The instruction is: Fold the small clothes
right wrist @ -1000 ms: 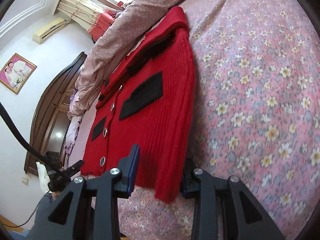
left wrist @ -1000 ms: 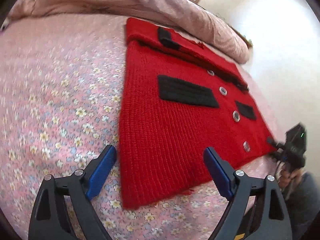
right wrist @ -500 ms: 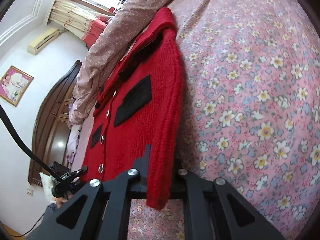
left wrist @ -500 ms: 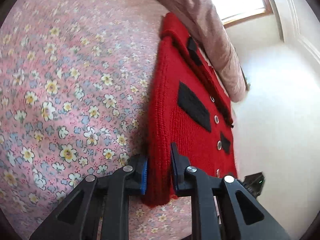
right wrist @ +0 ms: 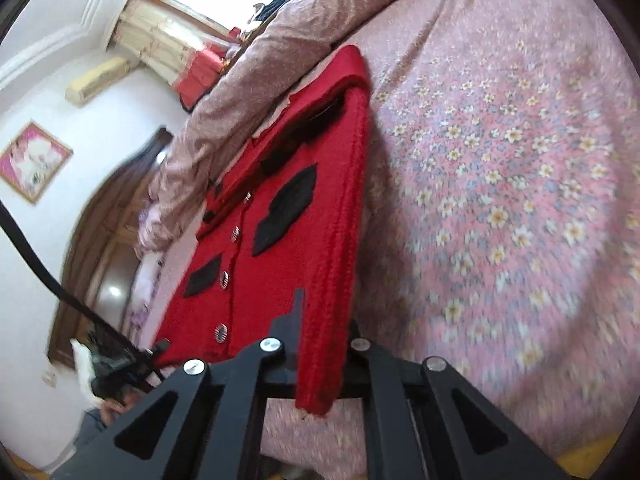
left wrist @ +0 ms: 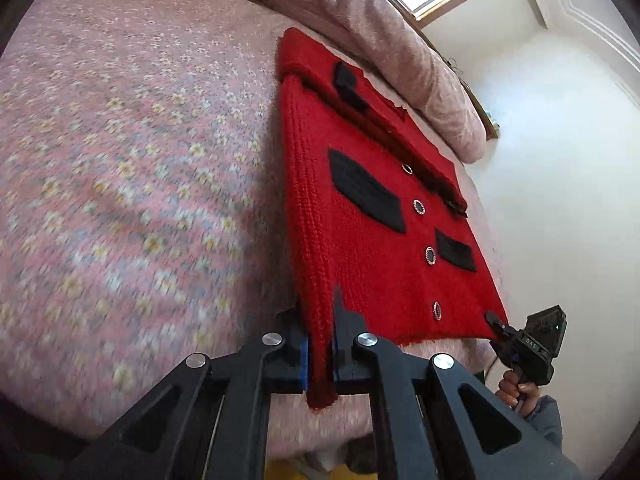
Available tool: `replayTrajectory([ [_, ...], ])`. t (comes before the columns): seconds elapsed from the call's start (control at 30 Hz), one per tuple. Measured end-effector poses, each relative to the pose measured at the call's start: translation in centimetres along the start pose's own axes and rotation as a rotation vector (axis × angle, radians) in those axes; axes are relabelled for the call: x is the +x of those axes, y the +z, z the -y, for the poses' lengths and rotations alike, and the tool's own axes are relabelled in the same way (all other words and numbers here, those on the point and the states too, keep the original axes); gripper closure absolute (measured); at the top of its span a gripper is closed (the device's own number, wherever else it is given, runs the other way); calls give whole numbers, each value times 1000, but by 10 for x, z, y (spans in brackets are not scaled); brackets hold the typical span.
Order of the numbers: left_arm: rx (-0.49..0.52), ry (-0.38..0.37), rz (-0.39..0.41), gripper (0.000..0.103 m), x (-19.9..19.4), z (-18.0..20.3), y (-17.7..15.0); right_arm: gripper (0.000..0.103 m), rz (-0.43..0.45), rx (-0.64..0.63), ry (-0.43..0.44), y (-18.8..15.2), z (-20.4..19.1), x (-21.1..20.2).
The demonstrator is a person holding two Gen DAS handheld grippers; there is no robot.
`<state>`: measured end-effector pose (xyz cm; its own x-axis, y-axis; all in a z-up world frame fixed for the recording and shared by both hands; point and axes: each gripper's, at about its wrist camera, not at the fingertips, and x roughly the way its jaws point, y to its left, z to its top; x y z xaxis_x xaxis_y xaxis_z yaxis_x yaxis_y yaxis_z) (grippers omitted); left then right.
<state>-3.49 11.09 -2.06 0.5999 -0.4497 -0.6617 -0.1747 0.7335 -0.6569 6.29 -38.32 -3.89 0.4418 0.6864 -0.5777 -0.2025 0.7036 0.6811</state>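
A red knitted cardigan [left wrist: 380,220] lies spread flat, front side up, on a bed [left wrist: 120,160] covered with a pink flowered sheet. It has black pocket patches and a row of silver buttons [left wrist: 418,207] down the middle. Its collar end points toward a rolled pink quilt [left wrist: 380,28] along the far edge of the bed, under a window; its hem lies near the bed's near edge.

The left gripper [left wrist: 320,364] has its fingers clamped on the hem corner at the cardigan's left side; red knit stands pinched between the blue pads and a small tail of it pokes out below. The fingers have just been closing, and the cloth is between them.

The right gripper [right wrist: 322,364] is likewise shut tight on the opposite hem corner, with a strip of knit squeezed between its fingers. In the left view it shows at the hem's far corner, held by a person's hand [left wrist: 516,390] in a grey sleeve.

Holding both bottom corners at once looks like preparation for carrying the hem up toward the collar, which would fold the cardigan in half across its middle. Gripping at the corners would keep the hem taut and straight, so the thick knit lifts as one sheet and does not sag or bunch. The fold itself has not been made.
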Motion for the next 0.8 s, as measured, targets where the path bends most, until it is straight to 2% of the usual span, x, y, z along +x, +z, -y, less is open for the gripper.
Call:
replayTrajectory([
  [0.1, 5, -6, -20, 103, -17, -5, -13, 98, -20, -22, -23, -14, -8, -11],
  [0.3, 19, -28, -17, 102, -33, -4, -26, 98, 7, -58, -57, -34, -22, -44],
  [0.47, 74, 3, -10, 102, -28, 8, -12, 97, 12, -147, -170, -14, -32, -31],
  [0.6, 134, 36, 17, 102, -16, 25, 7, 97, 23, -254, -278, 15, -48, -12],
  [0.8, 164, 70, 48, 102, 19, 41, 68, 97, 27, -436, -389, 68, -66, 26],
])
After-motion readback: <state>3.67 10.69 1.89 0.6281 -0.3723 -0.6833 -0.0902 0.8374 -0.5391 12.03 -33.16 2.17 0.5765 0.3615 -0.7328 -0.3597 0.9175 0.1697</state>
